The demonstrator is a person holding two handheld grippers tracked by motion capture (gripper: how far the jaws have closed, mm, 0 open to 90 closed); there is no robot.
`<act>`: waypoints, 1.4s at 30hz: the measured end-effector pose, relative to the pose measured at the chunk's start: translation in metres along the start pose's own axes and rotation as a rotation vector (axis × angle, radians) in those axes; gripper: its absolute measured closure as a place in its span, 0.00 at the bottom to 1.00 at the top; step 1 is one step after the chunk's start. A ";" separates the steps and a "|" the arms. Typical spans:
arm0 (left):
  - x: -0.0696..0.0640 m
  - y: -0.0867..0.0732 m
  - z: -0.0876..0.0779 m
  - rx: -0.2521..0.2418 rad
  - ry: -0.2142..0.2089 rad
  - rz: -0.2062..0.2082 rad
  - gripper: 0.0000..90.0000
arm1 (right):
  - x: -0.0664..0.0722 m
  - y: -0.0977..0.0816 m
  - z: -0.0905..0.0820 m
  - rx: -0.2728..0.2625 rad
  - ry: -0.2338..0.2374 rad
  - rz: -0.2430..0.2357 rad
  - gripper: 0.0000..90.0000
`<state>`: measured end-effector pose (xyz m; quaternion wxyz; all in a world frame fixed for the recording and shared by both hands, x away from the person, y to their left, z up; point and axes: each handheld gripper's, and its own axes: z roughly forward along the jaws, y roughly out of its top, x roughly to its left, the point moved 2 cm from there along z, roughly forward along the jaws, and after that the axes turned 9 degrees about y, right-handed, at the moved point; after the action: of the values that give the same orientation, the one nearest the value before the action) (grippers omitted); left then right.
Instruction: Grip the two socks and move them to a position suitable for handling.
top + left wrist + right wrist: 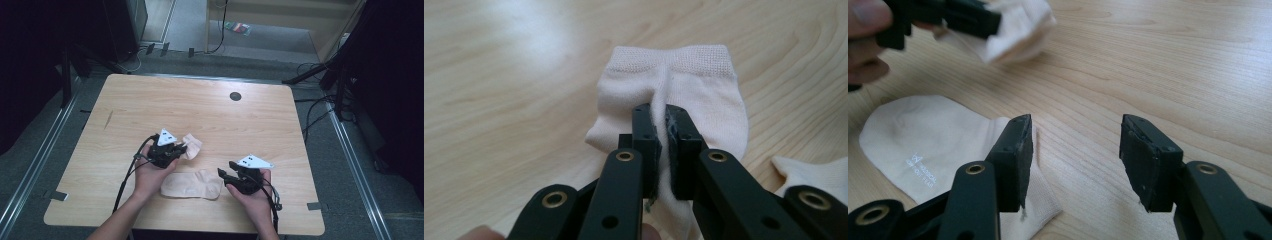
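Observation:
Two pale cream socks are on the wooden table (200,110). My left gripper (659,120) is shut on one sock (694,85), pinching a fold of cloth below its ribbed cuff; in the high view this sock (193,146) bunches at the left gripper (184,148) tips, left of centre. The other sock (192,184) lies flat near the front edge, between both hands. My right gripper (1075,145) stands open, with bare wood between its jaws. Its left jaw sits just over the edge of the flat sock (923,145), which bears small white print.
A small dark round hole (235,96) marks the table's far middle. Grey floor with cables and dark stands surrounds the table. The left hand and its gripper (973,20) appear at the top left of the right gripper view, holding the sock (1020,25).

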<state>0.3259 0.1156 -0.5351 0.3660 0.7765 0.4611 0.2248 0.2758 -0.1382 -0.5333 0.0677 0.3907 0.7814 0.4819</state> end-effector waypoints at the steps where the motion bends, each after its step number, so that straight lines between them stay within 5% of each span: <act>1: -0.002 -0.002 0.005 0.011 0.001 -0.008 0.94 | 0.000 0.000 0.000 0.000 0.001 0.007 0.53; 3: -0.002 -0.005 0.012 0.033 -0.026 -0.035 0.87 | -0.001 0.000 0.000 -0.003 0.004 0.021 0.53; 5: 0.001 -0.004 0.011 -0.001 -0.050 -0.082 0.65 | -0.001 0.000 0.000 -0.004 -0.003 0.022 0.53; 10: 0.022 -0.002 -0.009 -0.096 -0.042 -0.132 0.44 | 0.000 0.009 0.008 -0.027 -0.006 0.057 0.53; 13: 0.036 -0.010 -0.018 -0.118 -0.034 -0.186 0.42 | 0.003 0.019 0.017 -0.027 0.003 0.050 0.53; 19: 0.049 -0.032 -0.023 -0.104 -0.012 -0.220 0.42 | 0.004 0.037 0.046 0.013 0.035 0.089 0.55; 24: 0.054 -0.038 -0.026 -0.106 -0.001 -0.233 0.43 | 0.004 0.049 0.068 0.046 0.057 0.124 0.59; 31: 0.050 -0.041 -0.024 -0.089 -0.011 -0.213 0.43 | -0.003 0.051 0.093 0.115 0.010 0.209 0.56; 35: 0.048 -0.041 -0.023 -0.079 -0.018 -0.207 0.43 | 0.003 0.052 0.098 0.132 -0.002 0.191 0.70; 39: 0.048 -0.041 -0.023 -0.079 -0.025 -0.209 0.43 | 0.009 0.055 0.098 0.113 -0.015 0.138 0.97; 42: 0.048 -0.041 -0.023 -0.081 -0.036 -0.207 0.43 | 0.015 0.061 0.095 0.083 0.006 0.113 0.98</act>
<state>0.3096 0.1787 -0.5519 0.4264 0.7131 0.5229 0.1903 0.3441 -0.0474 -0.5299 0.0216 0.4352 0.7775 0.4534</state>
